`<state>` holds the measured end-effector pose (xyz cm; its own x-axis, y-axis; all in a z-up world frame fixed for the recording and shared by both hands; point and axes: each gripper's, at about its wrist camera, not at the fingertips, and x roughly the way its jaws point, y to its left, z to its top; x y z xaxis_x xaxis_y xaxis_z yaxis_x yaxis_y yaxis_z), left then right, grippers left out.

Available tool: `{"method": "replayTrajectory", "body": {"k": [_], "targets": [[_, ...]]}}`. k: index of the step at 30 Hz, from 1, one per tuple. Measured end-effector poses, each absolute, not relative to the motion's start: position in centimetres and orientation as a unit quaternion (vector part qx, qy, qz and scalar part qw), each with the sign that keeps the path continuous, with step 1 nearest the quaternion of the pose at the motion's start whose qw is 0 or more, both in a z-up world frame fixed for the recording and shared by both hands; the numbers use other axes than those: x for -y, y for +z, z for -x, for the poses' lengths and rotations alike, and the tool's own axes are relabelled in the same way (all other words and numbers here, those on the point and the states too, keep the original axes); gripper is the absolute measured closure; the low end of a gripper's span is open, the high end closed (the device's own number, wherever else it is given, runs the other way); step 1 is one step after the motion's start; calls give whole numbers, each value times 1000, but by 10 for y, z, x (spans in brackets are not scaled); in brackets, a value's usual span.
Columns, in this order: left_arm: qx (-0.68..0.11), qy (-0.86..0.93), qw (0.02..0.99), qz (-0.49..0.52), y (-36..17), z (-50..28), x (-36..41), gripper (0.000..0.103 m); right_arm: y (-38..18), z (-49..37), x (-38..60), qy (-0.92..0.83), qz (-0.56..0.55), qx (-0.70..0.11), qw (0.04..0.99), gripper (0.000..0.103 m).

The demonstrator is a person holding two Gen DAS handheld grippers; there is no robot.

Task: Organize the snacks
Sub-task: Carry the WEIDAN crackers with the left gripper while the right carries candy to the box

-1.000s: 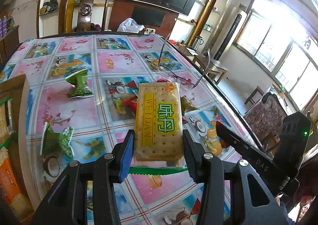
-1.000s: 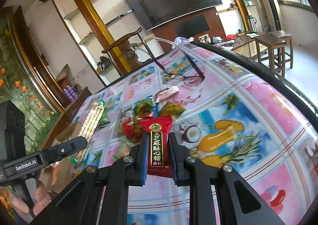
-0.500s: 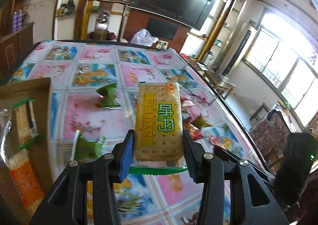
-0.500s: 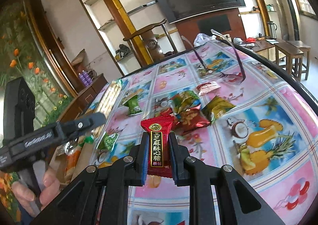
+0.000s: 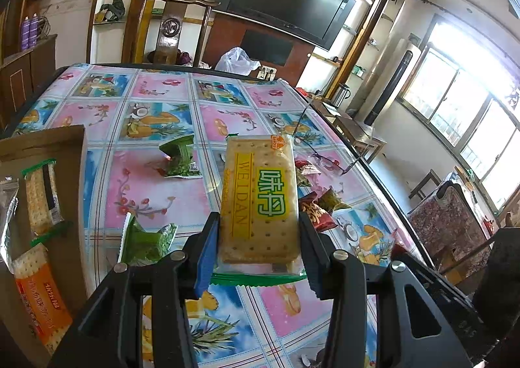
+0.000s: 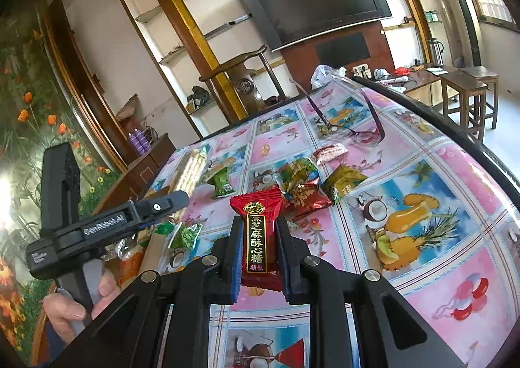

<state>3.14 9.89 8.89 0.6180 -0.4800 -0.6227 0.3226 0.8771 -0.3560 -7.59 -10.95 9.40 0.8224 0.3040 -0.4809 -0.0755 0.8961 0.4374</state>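
**Both grippers loaded above the table**

We carry two snacks over the table (image 5: 156,192), whose fruit-print cloth bears loose packets toward its right edge; a cardboard box (image 5: 70,153) with cracker packs sits at its left edge. Our left gripper (image 5: 258,247) pinches the cracker packet (image 5: 260,199) by its long side edges near the lower end, long axis pointing away from us, printed face up. We judge it light, stiff and brittle, its film slippery: grip the sides gently, not the seal. Our right gripper (image 6: 260,257) squeezes the red candy (image 6: 256,234) across its narrow middle, upright, top fin away from us. It looks light, with a crinkly wrapper, so the body is the place to hold.
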Motion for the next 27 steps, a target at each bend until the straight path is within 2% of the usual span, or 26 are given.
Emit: {"method": "replayTrajectory", "body": {"k": [12, 21, 27], "targets": [[-357, -242, 891, 139, 103, -15, -118, 58, 94, 74, 95, 122, -201, -284, 929, 83], [-338, -177, 907, 180, 112, 32, -219, 58, 102, 68, 51, 174, -180, -289, 924, 83], [-345, -92, 916, 182, 91, 54, -281, 58, 100, 62, -1, 222, -149, -303, 915, 83]]}}
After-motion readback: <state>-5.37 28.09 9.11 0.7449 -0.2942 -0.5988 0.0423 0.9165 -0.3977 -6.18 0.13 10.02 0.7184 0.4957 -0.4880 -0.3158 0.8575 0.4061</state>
